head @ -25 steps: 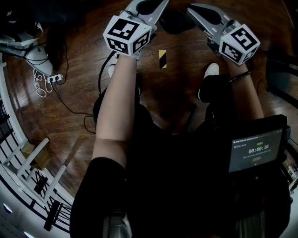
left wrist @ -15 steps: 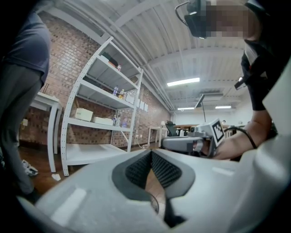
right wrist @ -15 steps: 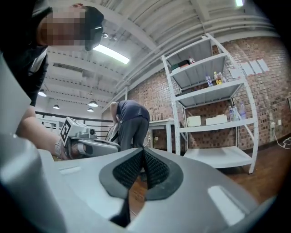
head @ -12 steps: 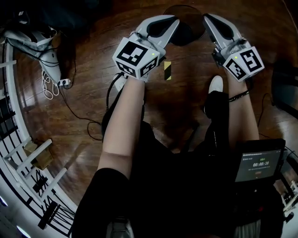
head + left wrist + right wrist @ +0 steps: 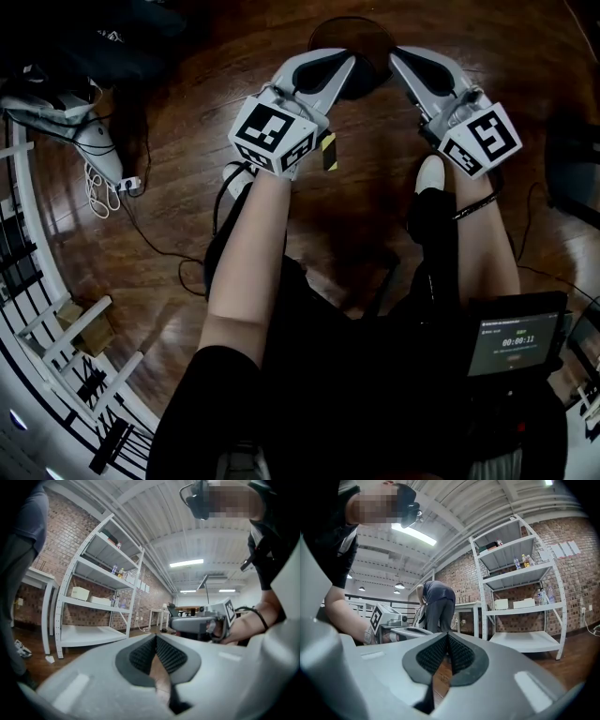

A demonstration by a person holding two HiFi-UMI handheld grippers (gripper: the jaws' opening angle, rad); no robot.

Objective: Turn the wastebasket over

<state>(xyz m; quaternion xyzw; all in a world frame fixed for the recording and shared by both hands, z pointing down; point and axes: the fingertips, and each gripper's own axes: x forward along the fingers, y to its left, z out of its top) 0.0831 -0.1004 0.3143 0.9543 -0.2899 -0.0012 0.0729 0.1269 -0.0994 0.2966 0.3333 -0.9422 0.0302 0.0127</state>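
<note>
i'm looking steeply down in the head view and the wastebasket [image 5: 349,42] is showing as a dark round shape standing on the wooden floor [image 5: 169,234], straight ahead of the person's knees. the left gripper [image 5: 342,66] is pointing in at the wastebasket's left edge and the right gripper [image 5: 401,56] is pointing in at its right edge, so the wastebasket is sitting between the two tips; i can't tell whether either tip is touching it. in the left gripper view the ribbed pads [image 5: 140,654] are pressing together at the tip and clamping nothing. the right gripper view is showing the same, its pads [image 5: 459,654] clenched with nothing between them. each gripper view is catching the other gripper across from it. nearer the person than the wastebasket, a yellow-and-black strip [image 5: 328,152] is lying on the floor, touching the left gripper's marker cube [image 5: 274,134] in the picture, and a white shoe [image 5: 430,172] is standing below the right cube. well left of the wastebasket a power strip [image 5: 127,183] is trailing cables. a timer screen [image 5: 511,343] is glowing far down on the right.
</note>
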